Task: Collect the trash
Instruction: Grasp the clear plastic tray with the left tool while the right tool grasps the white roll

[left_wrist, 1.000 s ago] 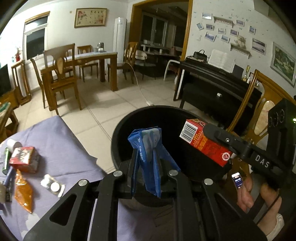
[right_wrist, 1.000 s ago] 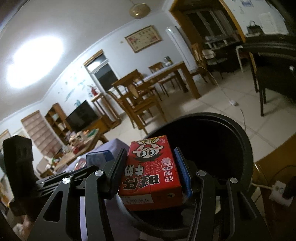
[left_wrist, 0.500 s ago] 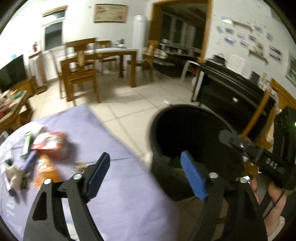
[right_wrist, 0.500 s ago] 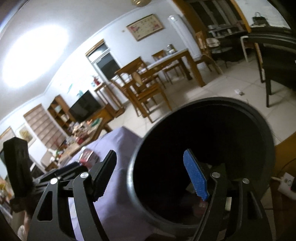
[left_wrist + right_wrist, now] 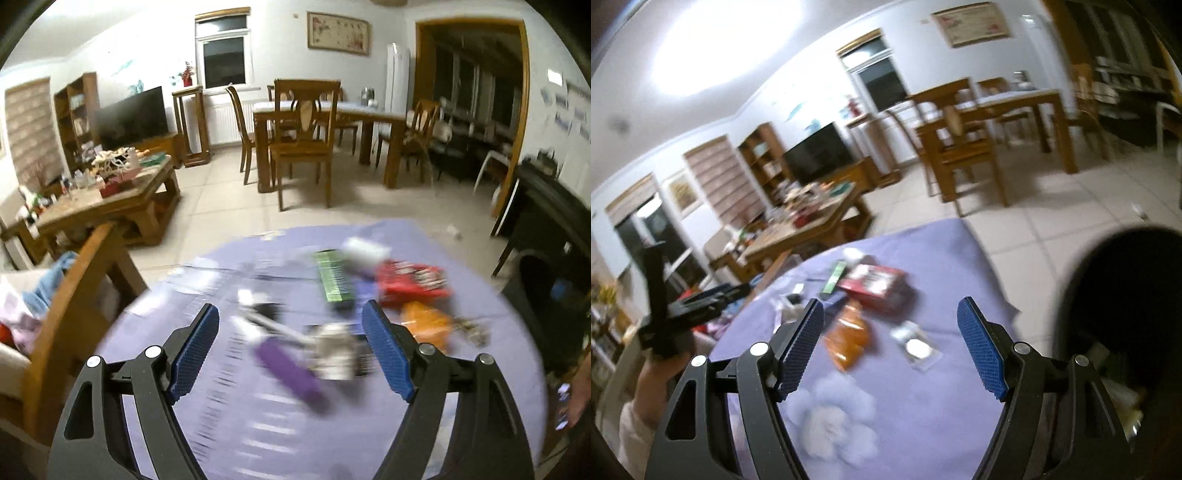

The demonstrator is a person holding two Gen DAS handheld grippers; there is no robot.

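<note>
My left gripper (image 5: pixel 291 354) is open and empty above the purple tablecloth (image 5: pixel 258 424). Between and beyond its fingers lie blurred trash: a purple wrapper (image 5: pixel 291 369), a white crumpled piece (image 5: pixel 334 352), a green packet (image 5: pixel 334 282), a red packet (image 5: pixel 412 282) and an orange packet (image 5: pixel 428 325). My right gripper (image 5: pixel 890 347) is open and empty over the same cloth (image 5: pixel 923 424). In front of it lie the orange packet (image 5: pixel 847 339), the red packet (image 5: pixel 873 282), the green packet (image 5: pixel 834 277) and a clear blister pack (image 5: pixel 918 347). The black bin (image 5: pixel 1126 314) stands at the right; it also shows in the left wrist view (image 5: pixel 543 295).
A wooden chair back (image 5: pixel 70 314) stands at the table's left edge. A cluttered coffee table (image 5: pixel 107 199), a dining table with chairs (image 5: pixel 325 125) and a black piano (image 5: pixel 546 210) stand on the tiled floor beyond. The left gripper's body (image 5: pixel 683 306) shows at the left.
Both grippers opened and dropped the blue wrapper and the red carton into the bin. Both then swung left, from the bin to the trash on the tablecloth.
</note>
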